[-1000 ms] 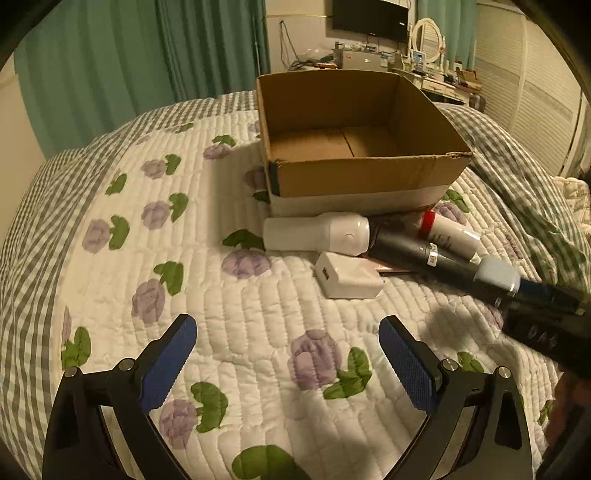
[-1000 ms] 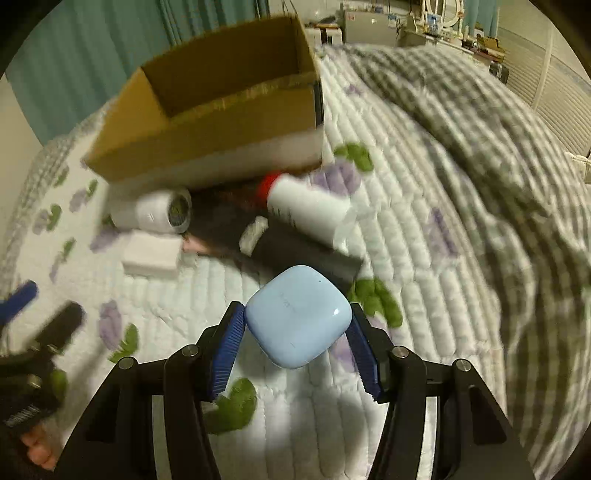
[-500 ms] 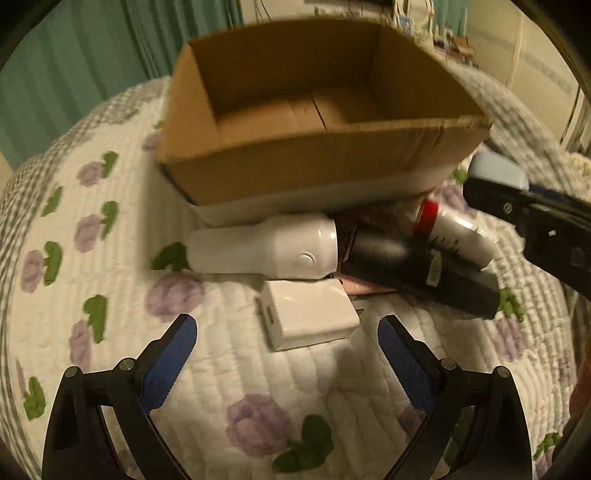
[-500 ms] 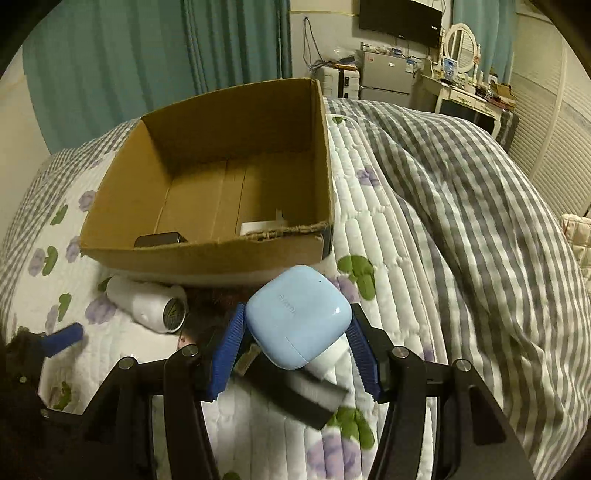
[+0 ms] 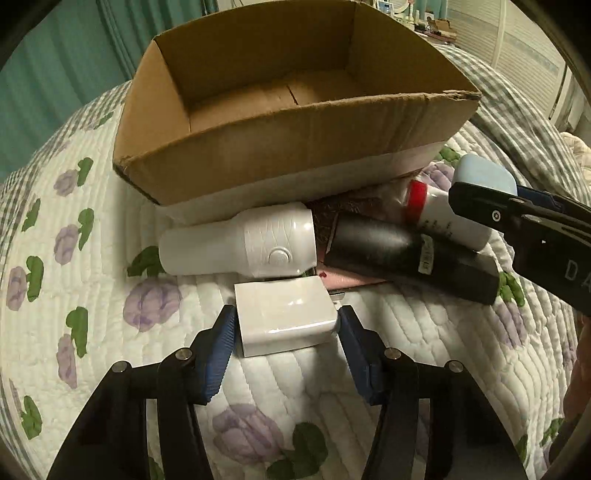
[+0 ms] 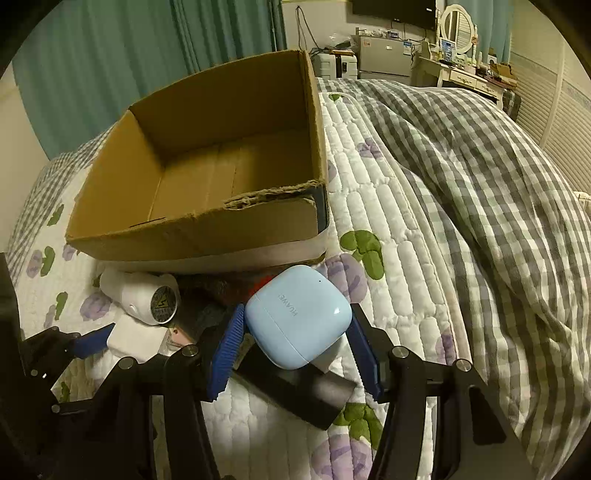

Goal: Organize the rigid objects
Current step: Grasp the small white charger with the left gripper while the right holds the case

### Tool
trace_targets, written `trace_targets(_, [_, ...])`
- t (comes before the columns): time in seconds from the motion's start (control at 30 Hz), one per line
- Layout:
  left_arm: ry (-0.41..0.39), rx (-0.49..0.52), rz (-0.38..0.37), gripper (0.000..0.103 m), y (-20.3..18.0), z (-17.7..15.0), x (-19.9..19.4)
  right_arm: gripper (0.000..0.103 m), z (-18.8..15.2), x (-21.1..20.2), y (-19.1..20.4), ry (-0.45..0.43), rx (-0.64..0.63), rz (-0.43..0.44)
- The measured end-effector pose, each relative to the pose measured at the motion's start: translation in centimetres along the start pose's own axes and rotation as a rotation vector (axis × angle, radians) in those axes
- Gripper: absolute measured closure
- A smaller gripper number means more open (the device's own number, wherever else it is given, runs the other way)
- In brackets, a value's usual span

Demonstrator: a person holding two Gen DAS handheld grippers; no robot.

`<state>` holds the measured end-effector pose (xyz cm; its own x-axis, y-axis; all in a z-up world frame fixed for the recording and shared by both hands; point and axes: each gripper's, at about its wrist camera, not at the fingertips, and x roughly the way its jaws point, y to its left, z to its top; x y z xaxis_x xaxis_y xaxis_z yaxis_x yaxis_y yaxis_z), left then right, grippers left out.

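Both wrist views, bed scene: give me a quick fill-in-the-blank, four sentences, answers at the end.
1. The right gripper holds a pale ____ earbud case.
2. The left gripper is closing around a white ____, which lies on the quilt.
3. The cardboard box sits ____ the white bottle, as seen from the left wrist.
4. The cap band on the small tube is ____.

Answers: blue; charger; behind; red

Teal curtains [image 6: 110, 62] are hanging along the far wall behind a bed [image 6: 388, 206] wearing a floral quilt and a grey checked duvet [image 6: 480, 177]. A white dressing table [image 6: 461, 74] with a round mirror [image 6: 456, 22] is standing beside louvred doors [image 6: 554, 107], and a dark television [image 6: 393, 11] is hanging above a small fridge [image 6: 384, 59].
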<state>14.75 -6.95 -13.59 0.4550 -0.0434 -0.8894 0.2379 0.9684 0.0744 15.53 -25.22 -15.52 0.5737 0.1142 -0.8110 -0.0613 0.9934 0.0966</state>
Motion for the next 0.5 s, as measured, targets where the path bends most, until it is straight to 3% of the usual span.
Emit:
trace_targets(0.33, [0.042, -0.011, -0.005, 0.047, 0.5, 1.0, 1.8, 0.047, -0.7, -1.1, 0.5, 0.002, -0.032, -0.001])
trace_targets(0.5, [0.009, -0.032, -0.047, 0.048, 1.0, 0.2, 0.0, 0.047, -1.0, -1.0, 0.3, 0.008, -0.029, 0.003])
